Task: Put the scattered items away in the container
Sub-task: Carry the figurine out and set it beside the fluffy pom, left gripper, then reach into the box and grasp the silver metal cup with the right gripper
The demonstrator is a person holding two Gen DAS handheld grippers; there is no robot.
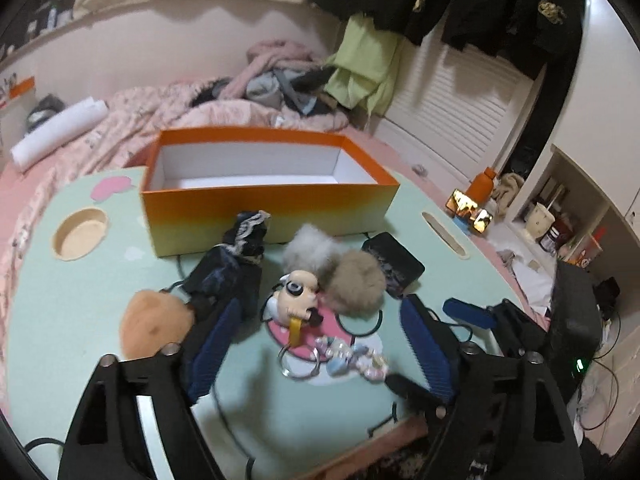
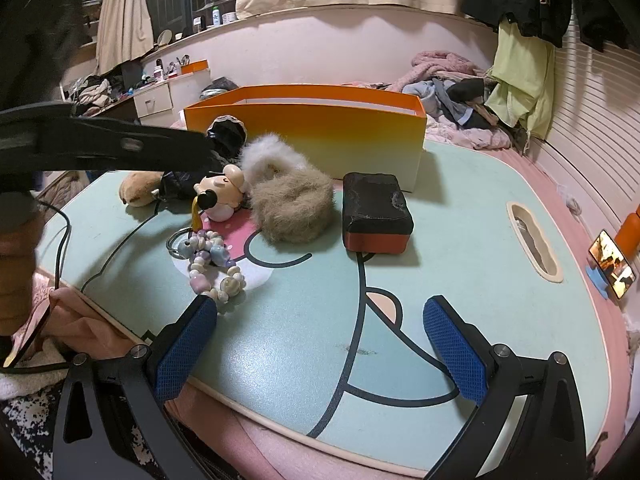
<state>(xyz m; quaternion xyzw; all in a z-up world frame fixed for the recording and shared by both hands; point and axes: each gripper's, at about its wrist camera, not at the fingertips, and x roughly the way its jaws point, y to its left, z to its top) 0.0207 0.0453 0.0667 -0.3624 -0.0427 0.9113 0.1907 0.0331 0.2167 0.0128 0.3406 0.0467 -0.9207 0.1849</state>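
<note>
Left gripper (image 1: 320,340) spread wide above the bead keychain (image 1: 352,356), nothing between its pads, right gripper (image 2: 328,344) wide and empty over the mint table (image 2: 460,240), cartoon figurine (image 1: 298,296), fluffy scrunchies (image 1: 352,280) and black pouch (image 1: 394,264) beyond, orange box (image 1: 272,208) farthest, empty.

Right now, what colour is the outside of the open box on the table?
Orange at the top, fading to pale yellow lower down on the box; clearest in the right wrist view.

Hidden in part behind the left gripper (image 2: 120,144) at left of the right wrist view: dark cloth (image 2: 228,134), tan plush (image 2: 138,190).
</note>
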